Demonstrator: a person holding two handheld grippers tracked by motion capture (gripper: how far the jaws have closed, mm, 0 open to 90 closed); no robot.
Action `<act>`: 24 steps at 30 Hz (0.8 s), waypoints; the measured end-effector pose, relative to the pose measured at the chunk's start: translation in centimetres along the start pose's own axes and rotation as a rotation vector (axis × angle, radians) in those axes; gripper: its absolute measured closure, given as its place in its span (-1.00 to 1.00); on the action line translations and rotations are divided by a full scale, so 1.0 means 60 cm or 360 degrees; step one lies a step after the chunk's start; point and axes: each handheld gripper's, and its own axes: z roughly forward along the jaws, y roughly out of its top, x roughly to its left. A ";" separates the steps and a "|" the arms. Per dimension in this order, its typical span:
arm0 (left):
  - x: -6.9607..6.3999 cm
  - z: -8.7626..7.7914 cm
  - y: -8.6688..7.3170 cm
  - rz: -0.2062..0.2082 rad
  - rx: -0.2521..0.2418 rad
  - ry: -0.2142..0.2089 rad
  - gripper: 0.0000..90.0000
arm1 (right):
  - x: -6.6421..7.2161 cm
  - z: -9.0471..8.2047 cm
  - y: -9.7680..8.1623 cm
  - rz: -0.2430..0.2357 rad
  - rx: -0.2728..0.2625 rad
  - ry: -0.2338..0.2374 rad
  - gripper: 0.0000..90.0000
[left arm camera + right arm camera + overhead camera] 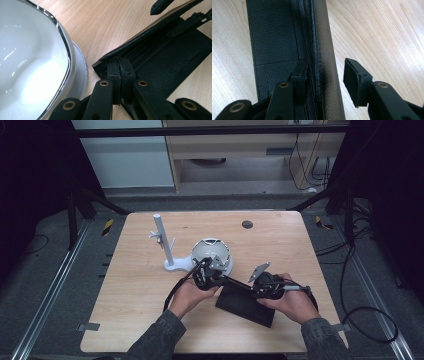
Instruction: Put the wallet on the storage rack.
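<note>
A black leather case point(245, 306) lies on the wooden table in front of the person, with its long flap point(322, 37) lifted off the base point(274, 37). My left gripper point(220, 278) is shut on the flap's corner; in the left gripper view its pads point(121, 67) pinch the black edge point(170, 57). My right gripper point(252, 289) stands farther along the same flap. Its jaws point(328, 75) are apart on either side of the raised edge: the left pad lies against the inner side and the right pad stands off it.
A white rounded dish with a shiny rim point(212, 252) point(30, 57) sits right beside the left gripper. Behind it is a white stand with an upright post point(164, 242). A small dark disc point(247, 224) marks the table's far side. Cables lie on the floor at the right.
</note>
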 end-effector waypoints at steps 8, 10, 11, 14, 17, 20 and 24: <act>0.001 -0.001 0.001 -0.0003 -0.0004 0.0002 0.96 | 0.001 0.005 0.001 0.0002 0.0012 -0.0010 0.30; 0.001 -0.001 0.001 -0.0005 -0.0009 0.0001 0.96 | 0.001 0.007 0.002 -0.0012 0.0024 -0.0010 0.32; 0.001 -0.001 0.001 -0.0005 -0.0010 0.0001 0.96 | 0.003 0.008 0.002 -0.0017 0.0030 -0.0011 0.33; 0.001 -0.001 0.000 -0.0006 -0.0011 0.0000 0.96 | 0.005 0.011 0.004 -0.0026 0.0032 -0.0014 0.39; 0.001 -0.003 0.000 -0.0002 -0.0008 -0.0001 0.96 | 0.005 0.012 0.005 -0.0037 0.0036 -0.0014 0.45; 0.001 -0.003 0.000 -0.0003 -0.0005 0.0000 0.95 | 0.006 0.012 0.004 -0.0047 0.0036 -0.0026 0.53; 0.000 -0.003 0.000 -0.0001 -0.0006 -0.0001 0.93 | 0.006 0.012 0.004 -0.0052 0.0035 -0.0031 0.60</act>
